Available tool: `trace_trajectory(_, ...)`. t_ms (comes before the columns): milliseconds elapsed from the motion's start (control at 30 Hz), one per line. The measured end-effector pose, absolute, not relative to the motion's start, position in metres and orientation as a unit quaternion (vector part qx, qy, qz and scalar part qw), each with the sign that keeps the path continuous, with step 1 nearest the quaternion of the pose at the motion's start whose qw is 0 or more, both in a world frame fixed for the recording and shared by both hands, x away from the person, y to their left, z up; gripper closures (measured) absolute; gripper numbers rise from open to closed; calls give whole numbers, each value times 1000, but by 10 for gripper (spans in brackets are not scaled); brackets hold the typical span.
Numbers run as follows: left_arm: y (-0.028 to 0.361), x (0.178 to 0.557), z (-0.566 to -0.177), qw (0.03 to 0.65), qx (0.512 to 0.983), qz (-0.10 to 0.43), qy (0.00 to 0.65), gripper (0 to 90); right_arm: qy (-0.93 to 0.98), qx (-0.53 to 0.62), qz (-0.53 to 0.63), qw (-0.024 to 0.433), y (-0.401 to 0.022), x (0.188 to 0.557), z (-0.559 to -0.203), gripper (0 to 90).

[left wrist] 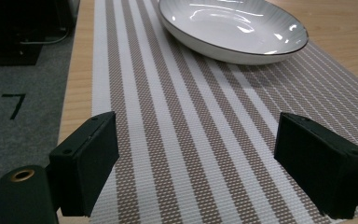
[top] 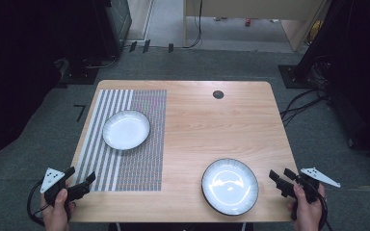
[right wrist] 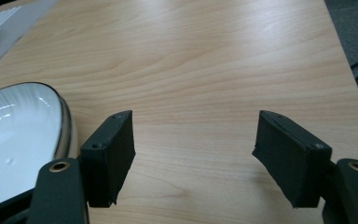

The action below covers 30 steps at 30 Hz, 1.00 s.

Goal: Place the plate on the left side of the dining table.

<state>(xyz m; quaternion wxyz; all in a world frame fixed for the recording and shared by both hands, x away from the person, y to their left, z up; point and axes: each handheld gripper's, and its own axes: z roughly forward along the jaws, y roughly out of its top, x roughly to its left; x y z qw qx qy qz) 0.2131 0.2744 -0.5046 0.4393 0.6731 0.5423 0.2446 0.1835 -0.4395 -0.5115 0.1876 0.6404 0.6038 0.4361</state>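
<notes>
Plates, two of them, sit on a light wooden table (top: 197, 120). We count one plate on the mat (top: 126, 130), toward the far left, and one plate on bare wood (top: 230, 186), near the front edge and right of centre. Both are shallow, white inside, with a thin dark rim and fine ribbing around the border. They lie well apart.

We see one woven placemat (top: 125, 159) with brown and white stripes covering the left part of the table. One small dark round hole cover (top: 218, 94) is set in the wood near the far edge.

We hold two grippers, one in each hand. Our left gripper (top: 83, 183) is at the front left corner, over the near edge of the placemat. In the left gripper view its two black jaws stand wide apart with nothing between them, and the plate on the mat lies ahead of them, untouched.

Our right gripper (top: 279, 175) is at the front right, just beside the plate on bare wood. In the right gripper view its two jaws are also spread wide and empty, over bare wood, with that plate's rim close to the left jaw but not touching it.

Grey carpet (top: 38, 134) surrounds the table, with one black mark (top: 80, 111) on it at the left.
</notes>
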Motion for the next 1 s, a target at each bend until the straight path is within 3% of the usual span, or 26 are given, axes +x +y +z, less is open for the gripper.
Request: trace_trajectory(1000, 262, 220, -514, 389, 714, 225, 537, 136, 638, 636, 377, 214, -426, 189, -524, 237)
